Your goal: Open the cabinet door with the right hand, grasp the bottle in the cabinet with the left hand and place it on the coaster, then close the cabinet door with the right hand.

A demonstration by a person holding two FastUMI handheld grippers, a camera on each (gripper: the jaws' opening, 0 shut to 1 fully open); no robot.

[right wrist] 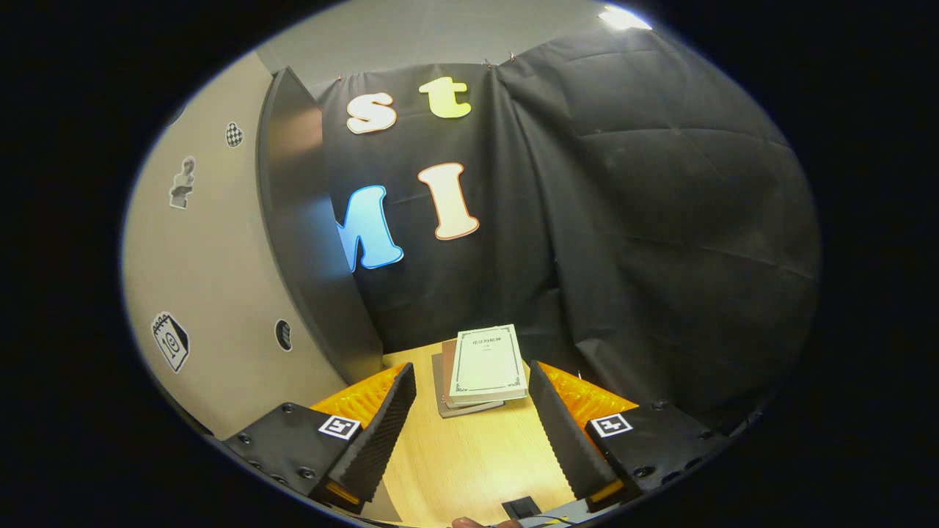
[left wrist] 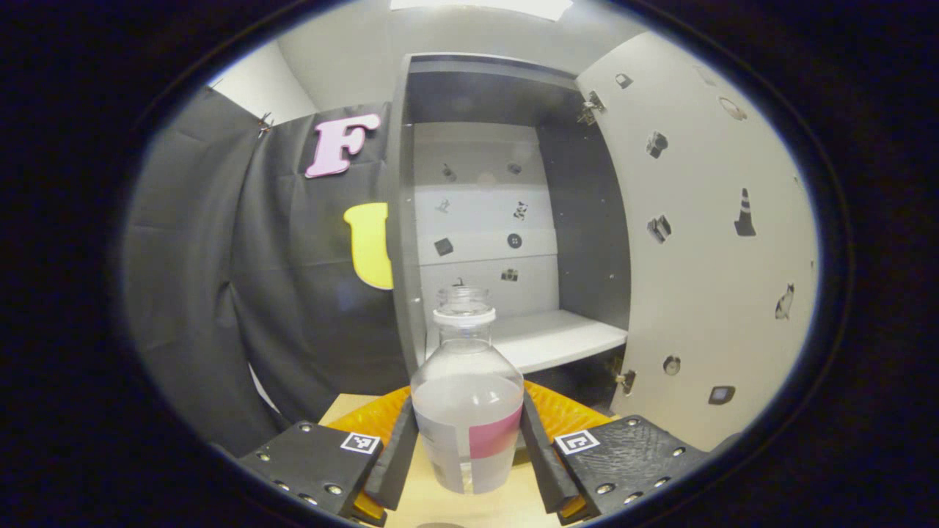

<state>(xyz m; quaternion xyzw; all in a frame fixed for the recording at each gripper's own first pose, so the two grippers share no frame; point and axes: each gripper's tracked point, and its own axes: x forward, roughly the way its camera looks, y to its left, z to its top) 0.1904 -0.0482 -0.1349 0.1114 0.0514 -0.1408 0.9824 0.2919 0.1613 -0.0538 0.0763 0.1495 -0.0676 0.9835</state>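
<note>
Your left gripper (left wrist: 469, 447) at the bottom of the left gripper view has ribbed fingers (left wrist: 396, 458) on dark screw-studded blocks, each carrying a small square black-and-white marker, with translucent orange panels behind. Your right gripper (right wrist: 473, 425), low in the right gripper view, has the same build.

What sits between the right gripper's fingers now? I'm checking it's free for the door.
Nothing is held: the right gripper is open, with bare table and stacked books beyond, in the right gripper view.
</note>
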